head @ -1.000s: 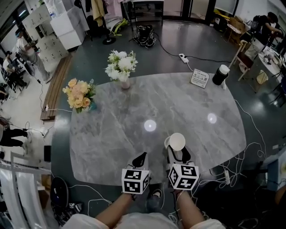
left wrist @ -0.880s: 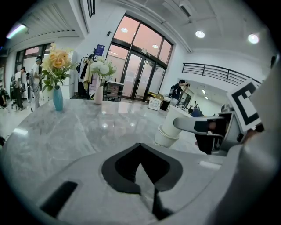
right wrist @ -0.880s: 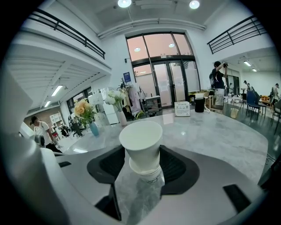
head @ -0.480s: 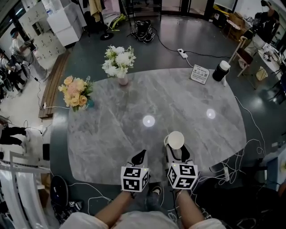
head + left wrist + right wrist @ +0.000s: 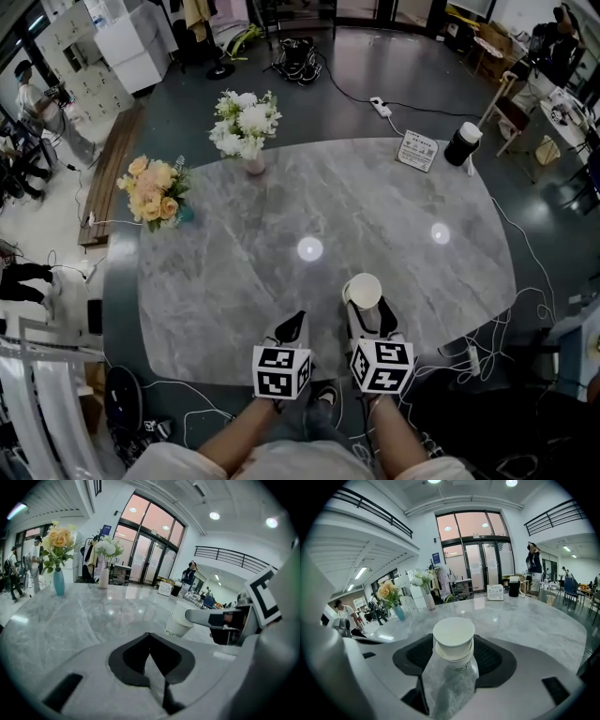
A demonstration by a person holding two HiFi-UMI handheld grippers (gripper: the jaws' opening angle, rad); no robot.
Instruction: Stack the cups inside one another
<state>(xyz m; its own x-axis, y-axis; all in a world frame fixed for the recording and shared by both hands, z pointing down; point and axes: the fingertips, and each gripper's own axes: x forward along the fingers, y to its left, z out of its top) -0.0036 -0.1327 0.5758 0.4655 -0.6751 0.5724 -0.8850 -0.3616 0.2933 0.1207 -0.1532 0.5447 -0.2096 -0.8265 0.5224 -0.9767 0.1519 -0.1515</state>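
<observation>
A white paper cup stack, one cup nested in another, sits between the jaws of my right gripper, which is shut on it near the table's front edge. In the right gripper view the nested cups stand between the black pads, with the right gripper closed against their sides. My left gripper is just to the left, shut with nothing in it. In the left gripper view the left gripper has its tips together, and the cup stack shows to the right in the other jaws.
On the grey marble table, a vase of peach flowers stands at the far left and a vase of white flowers at the back. A sign card and a black lidded cup are at the back right.
The view has shifted slightly. Both grippers and the held cups stay about where they were.
</observation>
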